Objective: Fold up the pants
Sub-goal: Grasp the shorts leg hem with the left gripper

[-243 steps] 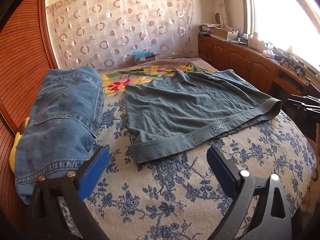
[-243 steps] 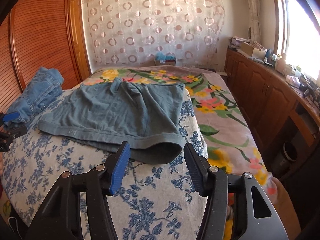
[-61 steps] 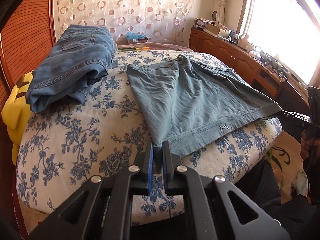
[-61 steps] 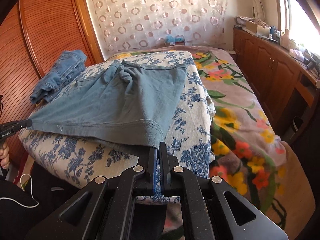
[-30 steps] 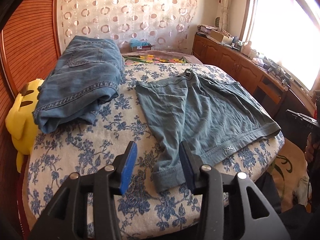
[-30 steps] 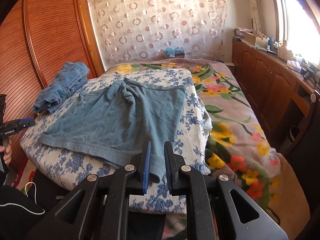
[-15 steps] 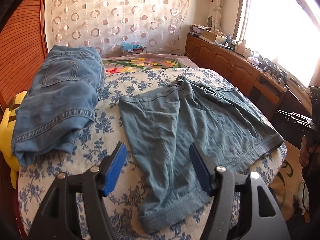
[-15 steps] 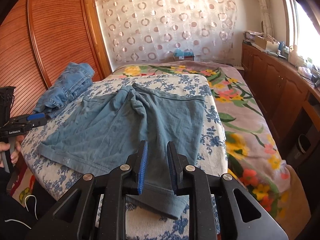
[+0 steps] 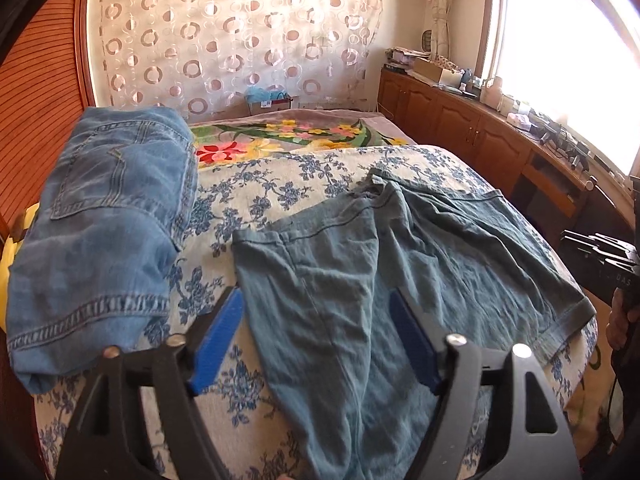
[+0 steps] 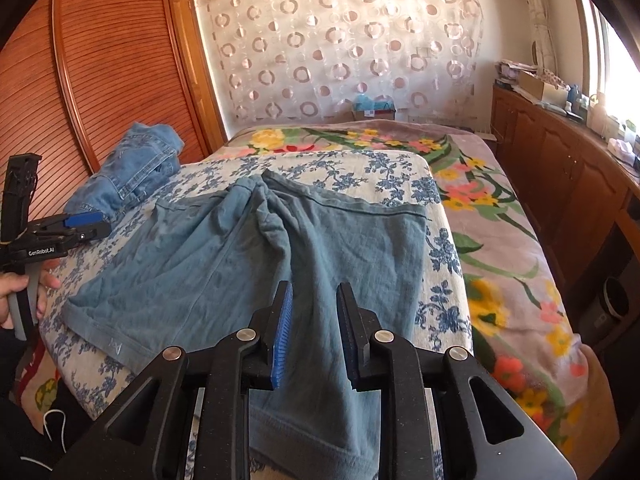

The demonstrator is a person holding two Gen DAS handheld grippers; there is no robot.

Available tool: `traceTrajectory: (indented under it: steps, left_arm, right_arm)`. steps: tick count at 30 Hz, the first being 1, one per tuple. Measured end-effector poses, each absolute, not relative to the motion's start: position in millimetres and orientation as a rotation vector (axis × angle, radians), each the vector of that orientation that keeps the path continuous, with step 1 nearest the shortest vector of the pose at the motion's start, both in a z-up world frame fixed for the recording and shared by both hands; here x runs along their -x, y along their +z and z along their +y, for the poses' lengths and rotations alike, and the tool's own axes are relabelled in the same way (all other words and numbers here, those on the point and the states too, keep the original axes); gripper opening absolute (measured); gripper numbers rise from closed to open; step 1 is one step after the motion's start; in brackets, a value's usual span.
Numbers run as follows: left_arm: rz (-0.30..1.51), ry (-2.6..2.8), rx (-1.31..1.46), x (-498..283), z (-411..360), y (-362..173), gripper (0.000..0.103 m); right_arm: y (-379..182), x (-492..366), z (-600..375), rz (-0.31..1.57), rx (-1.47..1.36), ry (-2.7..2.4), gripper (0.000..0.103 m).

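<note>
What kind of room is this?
Most likely a bedroom: a bed with flowery covers, a wooden wardrobe, and clothes laid out, like the green shorts and folded jeans.

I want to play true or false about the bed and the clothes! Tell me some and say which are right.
1. The green shorts lie spread out on the blue-flowered blanket. True.
2. The jeans lie on top of the shorts. False: they lie beside them, apart.
3. The left gripper has its jaws open. True.
4. The right gripper is pinching the jeans. False: its jaws are open over a shorts leg.
5. The curtain has stripes. False: it has circles.
</note>
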State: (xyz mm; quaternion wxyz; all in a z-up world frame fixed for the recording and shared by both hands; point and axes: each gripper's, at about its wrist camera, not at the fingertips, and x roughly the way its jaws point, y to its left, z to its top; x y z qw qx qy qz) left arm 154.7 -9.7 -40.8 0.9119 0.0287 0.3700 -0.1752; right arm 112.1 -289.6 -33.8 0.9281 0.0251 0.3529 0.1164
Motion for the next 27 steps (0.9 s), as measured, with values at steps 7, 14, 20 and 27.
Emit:
traceTrajectory:
  steps: [7,14,20,27]
  left_arm:
    - [0.795,-0.364,-0.082,-187,-22,-45,0.078]
    - [0.84,-0.377,-0.046,-217,-24,-56,0.078]
    - [0.854,-0.298,-0.126,-228,-27,-66,0.072]
    - [0.889,-0.289,-0.145,-242,-30,-79,0.049]
  right_arm:
    - [-39,-139,-292,0.742,-0.046,0.254,0.026]
    - [-43,-157,-290,0.769,-0.025,0.277,0.026]
    - [-49,-165,-291,0.805,-0.005,0.273,0.026]
    - [-65,-174,-297,0.853,-0.007,0.237,0.039]
